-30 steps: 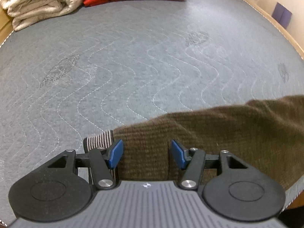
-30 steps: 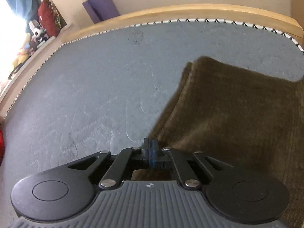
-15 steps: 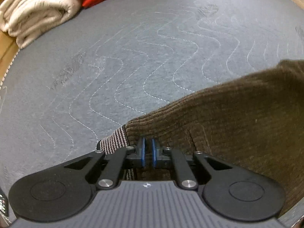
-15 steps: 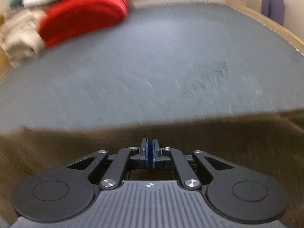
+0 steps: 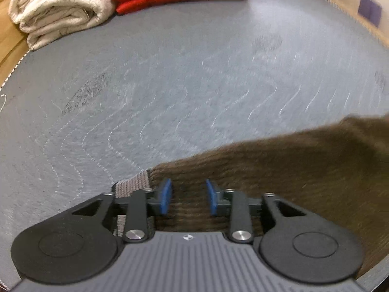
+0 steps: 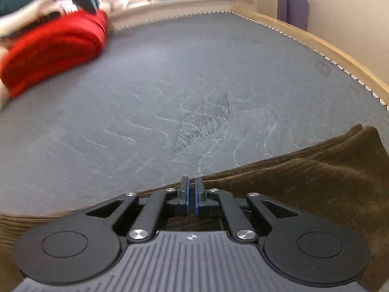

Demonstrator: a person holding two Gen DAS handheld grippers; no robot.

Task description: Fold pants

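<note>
The brown corduroy pants [image 5: 279, 170] lie along the near edge of the grey mattress [image 5: 194, 77], spread from the striped waistband lining [image 5: 132, 185] at the left toward bunched folds at the right. The left gripper [image 5: 187, 199] hovers just over the waistband corner with its jaws parted wide, the cloth showing bare between the blue pads [image 5: 166, 196], so it holds nothing; standing open over that corner suits either a fresh pinch or a release there. The right gripper [image 6: 191, 196] sits at the pants' far edge [image 6: 304, 177] with its jaws nearly together, only a thin slit between them. Whether any cloth is caught in that slit cannot be told, though the edge passes right beneath the tips. Holding the same long edge at two spots would let both hands carry it over evenly. A red bundle [image 6: 53, 48] and a cream folded blanket [image 5: 60, 9] rest well apart at the far side, leaving room for the fold.
</note>
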